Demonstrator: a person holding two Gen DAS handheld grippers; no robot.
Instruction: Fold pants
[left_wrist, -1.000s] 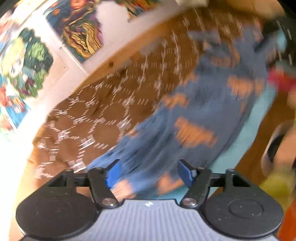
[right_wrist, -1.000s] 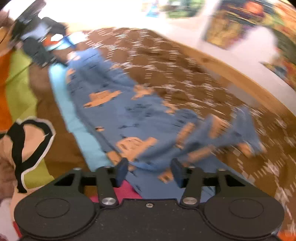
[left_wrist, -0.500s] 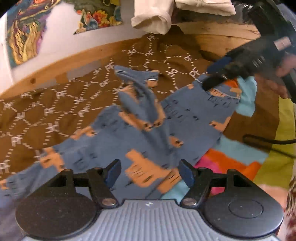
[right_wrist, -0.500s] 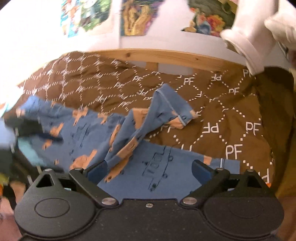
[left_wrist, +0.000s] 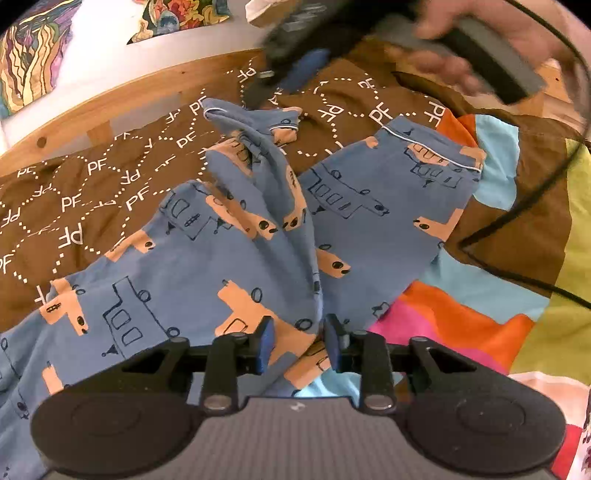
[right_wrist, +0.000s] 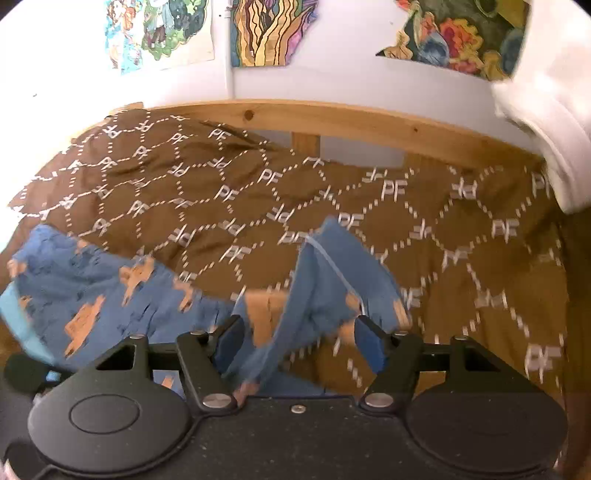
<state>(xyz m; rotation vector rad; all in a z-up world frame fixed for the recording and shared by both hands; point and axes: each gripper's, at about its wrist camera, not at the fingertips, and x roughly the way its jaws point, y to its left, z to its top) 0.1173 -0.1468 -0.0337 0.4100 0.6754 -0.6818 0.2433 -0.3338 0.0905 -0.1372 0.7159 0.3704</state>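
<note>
Hovering low over the bed, the left gripper (left_wrist: 297, 341) has its two blue fingers apart, with a fold of the pants (left_wrist: 207, 258) lying between them but not pinched. Half a second ago those fingers were wider, so they seem to be closing in on the cloth.

The right gripper (right_wrist: 297, 341) is also spread wide, and it has moved from the flat leg over to the twisted leg (right_wrist: 332, 280) that sticks up. That bunched cuff now sits between its fingers, not squeezed yet.

The pants lie across the brown blanket (right_wrist: 461, 229) and partly on the bright patch quilt (left_wrist: 461, 314). One leg is flat, the other is flopped across it. I think the twisted leg must be pulled straight before any folding can start.
</note>
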